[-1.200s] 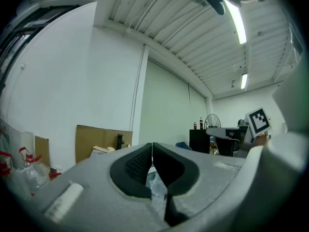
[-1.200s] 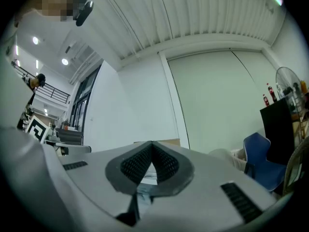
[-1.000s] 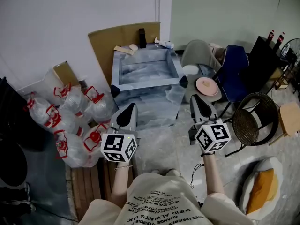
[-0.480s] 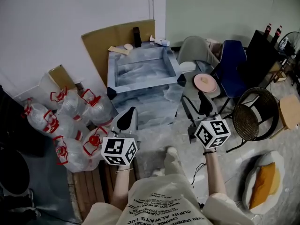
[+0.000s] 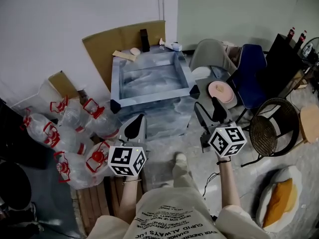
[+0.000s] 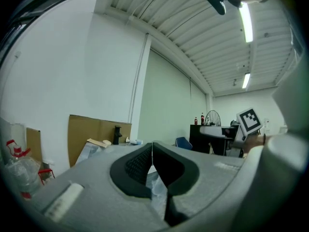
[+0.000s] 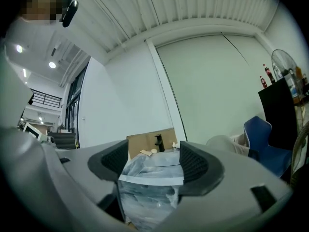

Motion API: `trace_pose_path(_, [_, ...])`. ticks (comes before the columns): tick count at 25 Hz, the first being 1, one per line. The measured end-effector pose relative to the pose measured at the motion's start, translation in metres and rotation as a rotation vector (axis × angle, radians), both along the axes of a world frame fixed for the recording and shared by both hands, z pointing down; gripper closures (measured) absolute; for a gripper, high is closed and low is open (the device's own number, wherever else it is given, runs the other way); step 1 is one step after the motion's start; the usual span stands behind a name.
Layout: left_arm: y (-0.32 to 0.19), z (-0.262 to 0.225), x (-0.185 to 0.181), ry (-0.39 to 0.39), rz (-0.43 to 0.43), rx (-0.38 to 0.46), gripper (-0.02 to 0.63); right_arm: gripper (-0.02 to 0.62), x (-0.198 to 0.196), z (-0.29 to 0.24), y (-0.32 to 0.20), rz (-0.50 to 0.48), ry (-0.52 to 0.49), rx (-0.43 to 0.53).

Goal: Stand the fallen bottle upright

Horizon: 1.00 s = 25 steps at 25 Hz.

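Opening at this moment, the jaws of the right gripper stand wide apart with nothing between them; only the wrapped table is seen through the gap. The jaws of the left gripper are closed together on nothing. Both grippers are held level, short of the table's near edge.

The small pale bottle is taken to be the fallen one. It lies on its side at the far right corner of the table, right of a dark upright object and near a cardboard sheet leaned against the wall. It is well apart from both grippers, so a long reach is called for.

The right gripper is better placed and should be carried over the raised rim, not dragged across it. The bottle is best taken across its body, toward the neck end, with the jaws closed slowly, since so light a thing may well roll or skid. It should be pivoted about its base, set on a flat patch, and released only once steady. The left gripper is best kept clear of the dark object.
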<state>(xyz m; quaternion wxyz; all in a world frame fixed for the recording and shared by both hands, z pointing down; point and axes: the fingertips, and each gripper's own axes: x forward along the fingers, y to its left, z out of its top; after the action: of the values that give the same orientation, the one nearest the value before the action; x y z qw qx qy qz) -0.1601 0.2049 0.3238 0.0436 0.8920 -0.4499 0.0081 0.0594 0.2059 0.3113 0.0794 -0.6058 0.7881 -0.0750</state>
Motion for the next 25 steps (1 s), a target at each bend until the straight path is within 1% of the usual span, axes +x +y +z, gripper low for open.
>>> trace_pose_path(12, [-0.114,-0.002,0.051,0.005,-0.018,-0.022,0.580,0.281,0.032,0.007,-0.124,-0.082,0.003,-0.046])
trace_pose_path(18, [-0.161,0.004,0.065,0.002,-0.068,-0.046,0.580,0.281,0.046,0.016,-0.182,-0.136,0.011,-0.079])
trace_pose_path(25, [-0.208,0.003,0.085,0.015,-0.114,-0.040,0.580,0.281,0.060,0.021,-0.237,-0.194,0.014,-0.092])
